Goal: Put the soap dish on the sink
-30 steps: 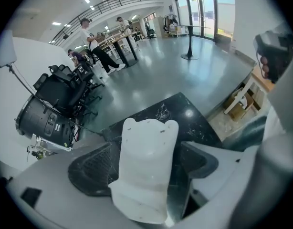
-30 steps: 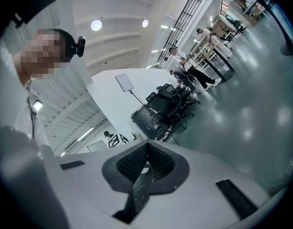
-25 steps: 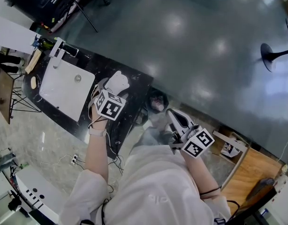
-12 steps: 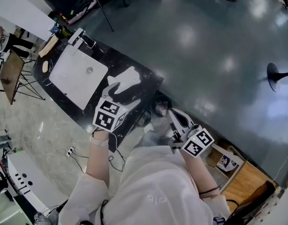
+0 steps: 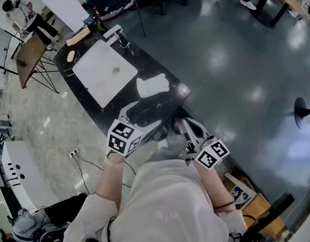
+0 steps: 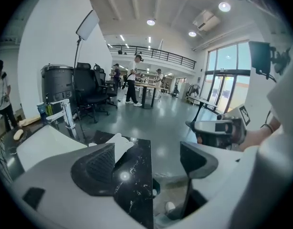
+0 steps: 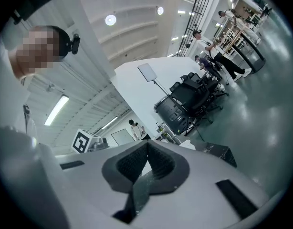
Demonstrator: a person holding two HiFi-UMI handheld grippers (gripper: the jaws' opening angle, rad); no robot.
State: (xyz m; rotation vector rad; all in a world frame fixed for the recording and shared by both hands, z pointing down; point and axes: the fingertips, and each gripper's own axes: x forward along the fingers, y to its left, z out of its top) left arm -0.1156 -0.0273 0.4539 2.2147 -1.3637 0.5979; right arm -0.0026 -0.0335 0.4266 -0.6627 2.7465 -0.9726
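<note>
The white soap dish lies on the black marble counter, to the right of the white sink basin with its faucet. My left gripper hangs open and empty over the counter's near edge, a short way from the dish. In the left gripper view the dish shows between the spread jaws, beyond the left pad, with the basin to its left. My right gripper is held near my body off the counter's end; its pads press together on nothing.
A wooden board on a stand and a person are at the far left. Bottles and a small oval bar sit behind the basin. Cables trail on the floor below the counter.
My left gripper has drawn back from the soap dish toward my body, and the dish stays on the counter. The head view has shifted, showing more of the room. The right gripper hardly moved.
</note>
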